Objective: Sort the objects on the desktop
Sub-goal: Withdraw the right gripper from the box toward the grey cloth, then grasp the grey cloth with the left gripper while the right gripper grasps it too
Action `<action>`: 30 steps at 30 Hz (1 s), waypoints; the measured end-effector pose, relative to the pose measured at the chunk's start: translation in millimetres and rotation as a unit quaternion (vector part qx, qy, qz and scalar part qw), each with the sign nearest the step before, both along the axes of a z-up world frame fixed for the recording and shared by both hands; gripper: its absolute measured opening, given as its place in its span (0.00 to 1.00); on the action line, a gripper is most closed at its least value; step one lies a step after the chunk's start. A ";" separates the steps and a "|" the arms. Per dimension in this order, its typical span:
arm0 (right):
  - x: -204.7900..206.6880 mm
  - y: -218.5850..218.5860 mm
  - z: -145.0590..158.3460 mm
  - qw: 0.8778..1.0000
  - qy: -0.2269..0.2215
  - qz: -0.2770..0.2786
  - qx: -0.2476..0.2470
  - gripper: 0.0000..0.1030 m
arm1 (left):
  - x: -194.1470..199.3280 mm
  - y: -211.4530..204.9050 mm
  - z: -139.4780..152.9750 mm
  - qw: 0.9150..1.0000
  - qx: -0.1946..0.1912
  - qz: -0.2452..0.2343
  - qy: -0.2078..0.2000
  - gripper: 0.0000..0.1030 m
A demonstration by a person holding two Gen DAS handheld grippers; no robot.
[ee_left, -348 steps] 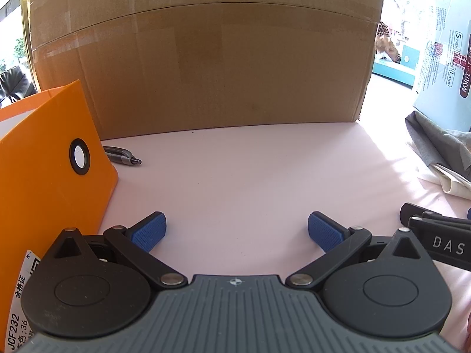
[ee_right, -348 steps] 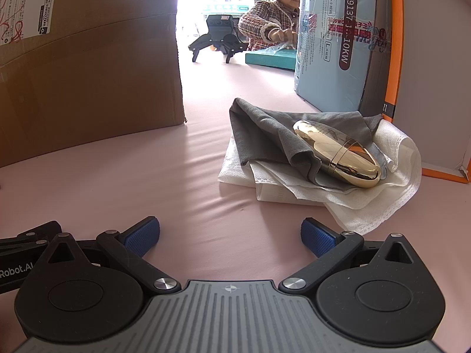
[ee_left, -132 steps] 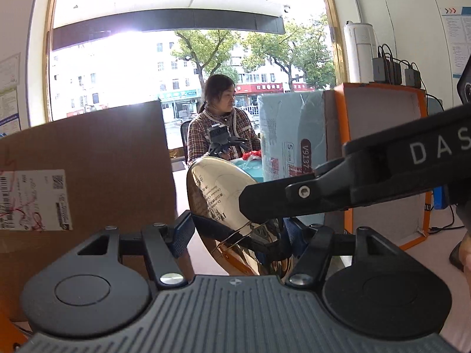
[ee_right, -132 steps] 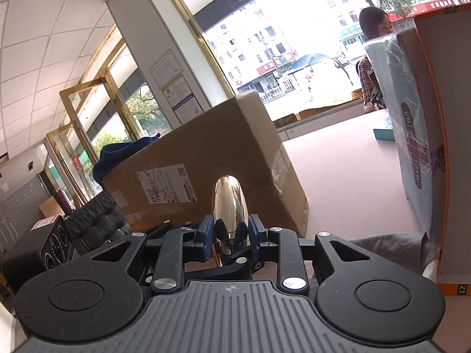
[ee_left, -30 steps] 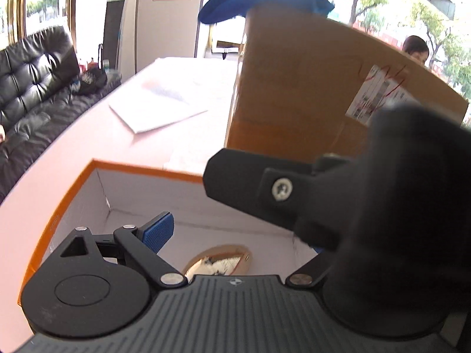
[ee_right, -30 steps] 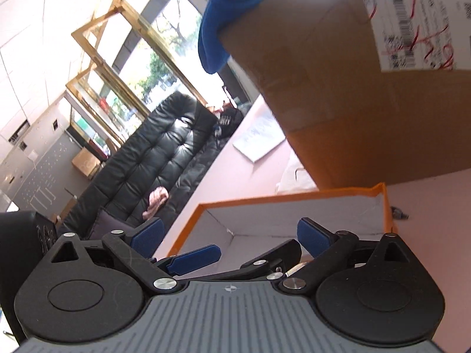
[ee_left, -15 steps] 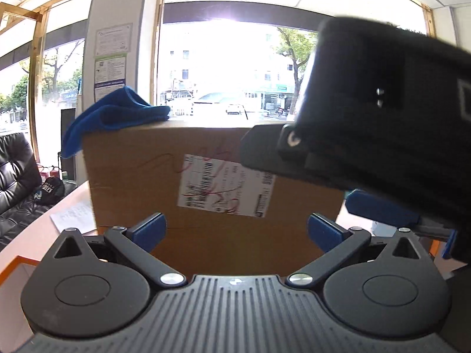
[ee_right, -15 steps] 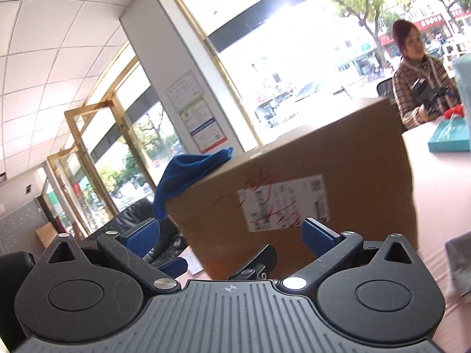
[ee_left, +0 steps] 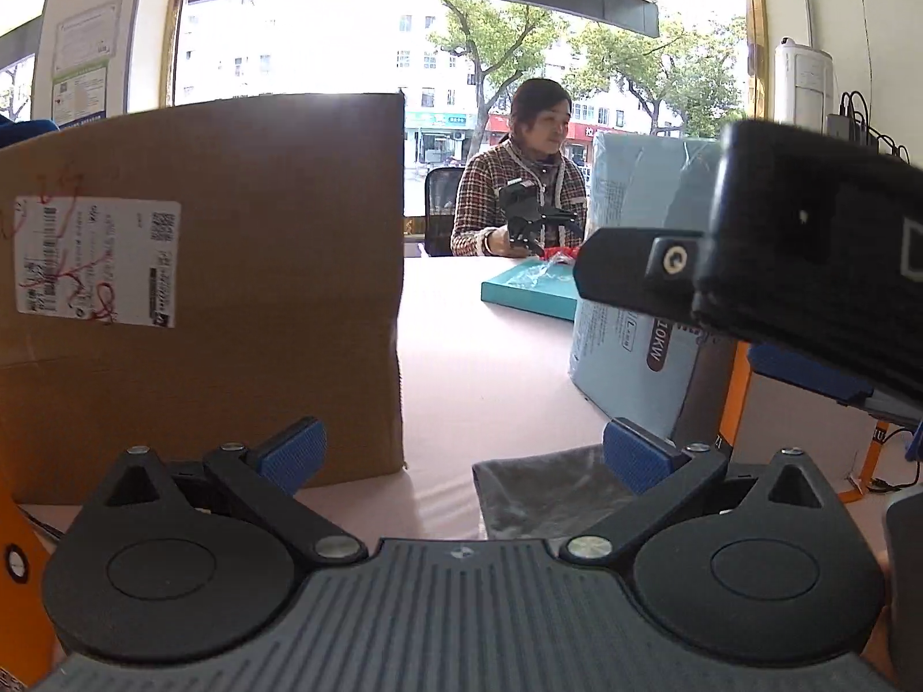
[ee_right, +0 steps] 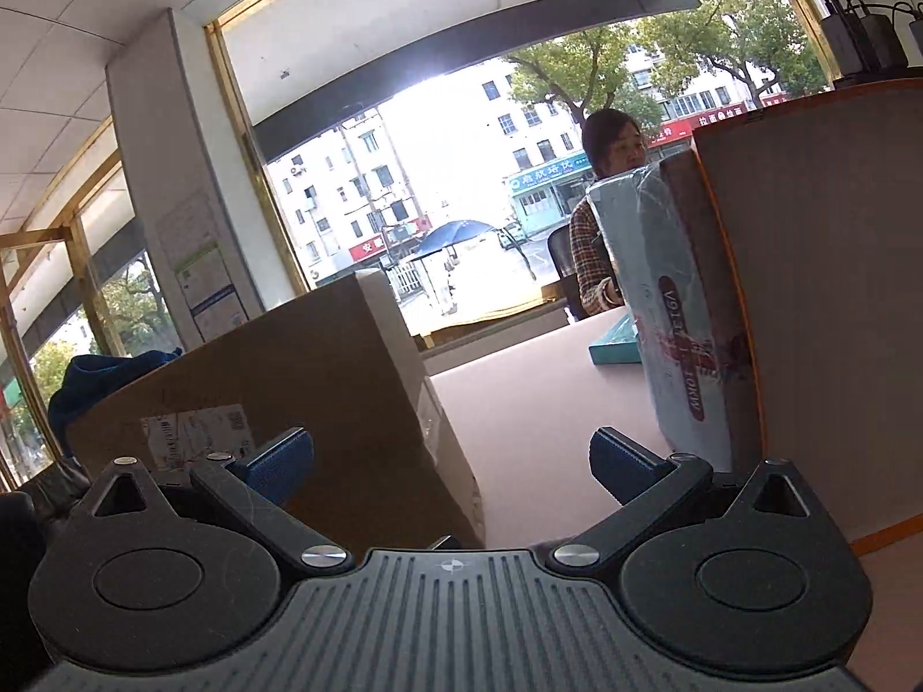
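gold case gone, grey cloth [ee_left: 548, 496] half-hidden

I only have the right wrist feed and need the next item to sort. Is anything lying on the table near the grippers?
Observer: Yes, a grey cloth lies on the pink table, just ahead of the left gripper.
Operator: Is that gripper holding anything?
Observer: No, its jaws stand wide open with nothing between them.
Operator: Where is my right gripper from there?
Observer: The right gripper hangs to the right of the left one and higher, in front of the pale blue pack.
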State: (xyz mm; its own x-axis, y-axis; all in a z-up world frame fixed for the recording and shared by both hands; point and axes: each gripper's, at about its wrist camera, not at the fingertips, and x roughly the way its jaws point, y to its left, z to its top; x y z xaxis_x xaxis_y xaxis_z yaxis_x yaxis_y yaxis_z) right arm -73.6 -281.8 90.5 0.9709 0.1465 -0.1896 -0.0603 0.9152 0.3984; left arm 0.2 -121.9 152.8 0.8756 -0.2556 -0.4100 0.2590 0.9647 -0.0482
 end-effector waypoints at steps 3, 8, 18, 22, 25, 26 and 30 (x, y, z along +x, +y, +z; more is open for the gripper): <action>4.1 -18.4 -27.5 0.999 -0.006 -0.038 -0.018 1.00 | 26.0 -12.9 -26.0 0.999 -0.022 -0.005 0.039 1.00; 31.5 -62.4 -68.8 0.995 0.075 -0.062 0.014 1.00 | 42.0 -17.1 -70.6 0.996 -0.052 0.000 0.070 1.00; 55.7 -97.4 -94.9 0.990 0.129 -0.034 0.055 1.00 | 55.6 -3.0 -94.7 0.984 -0.104 -0.046 0.139 1.00; 54.5 -93.0 -99.6 0.990 0.108 0.022 0.094 0.98 | 48.7 5.2 -94.3 0.987 -0.103 -0.018 0.121 1.00; 60.6 -92.3 -101.8 0.987 0.108 0.043 0.108 0.98 | 46.8 9.7 -95.2 0.989 -0.094 0.009 0.114 1.00; 63.3 -91.5 -102.9 0.987 0.115 0.044 0.106 0.98 | 47.3 10.4 -96.1 0.989 -0.094 0.013 0.117 1.00; 73.0 -83.4 -111.4 0.984 0.162 0.030 0.074 0.98 | 47.3 9.2 -97.4 0.989 -0.093 0.017 0.117 1.00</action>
State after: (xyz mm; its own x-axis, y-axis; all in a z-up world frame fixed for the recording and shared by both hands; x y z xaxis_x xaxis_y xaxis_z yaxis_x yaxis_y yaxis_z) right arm -0.6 -365.2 -20.9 0.8516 0.2508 -0.4603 0.0400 0.8444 0.5342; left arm 47.5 -112.6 55.4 0.7712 -0.3181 -0.5514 0.1871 0.9412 -0.2814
